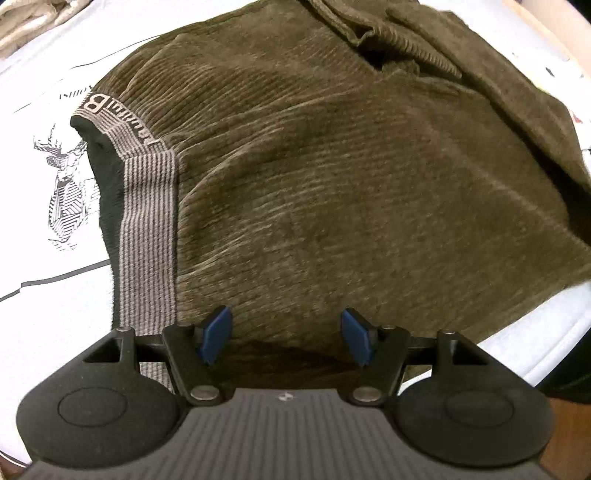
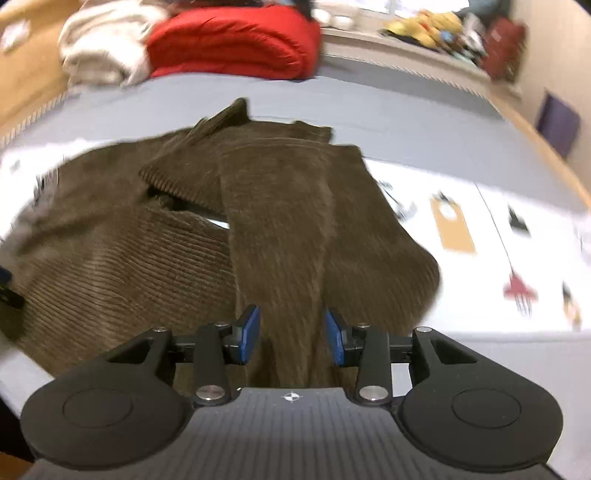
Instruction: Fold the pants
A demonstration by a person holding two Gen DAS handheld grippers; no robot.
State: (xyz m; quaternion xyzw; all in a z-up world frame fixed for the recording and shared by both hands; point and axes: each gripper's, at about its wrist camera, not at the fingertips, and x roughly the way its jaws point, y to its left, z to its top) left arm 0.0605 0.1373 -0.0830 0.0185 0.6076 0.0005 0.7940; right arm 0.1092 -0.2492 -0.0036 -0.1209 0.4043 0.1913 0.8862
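Note:
Olive-brown corduroy pants (image 1: 314, 166) lie on a white printed sheet, with the striped grey waistband (image 1: 147, 229) at the left in the left wrist view. My left gripper (image 1: 286, 338) is open, low over the near edge of the pants, with nothing between its blue pads. In the right wrist view the pants (image 2: 110, 266) lie spread, with the legs (image 2: 288, 221) folded across towards the camera. My right gripper (image 2: 291, 336) is open, its pads on either side of a raised ridge of leg fabric, not closed on it.
The bed sheet (image 2: 461, 184) carries printed pictures, including a deer drawing (image 1: 66, 184). A red quilt (image 2: 232, 44) and cream bedding (image 2: 103, 51) are piled at the far side. A cluttered ledge (image 2: 436, 33) runs along the back wall.

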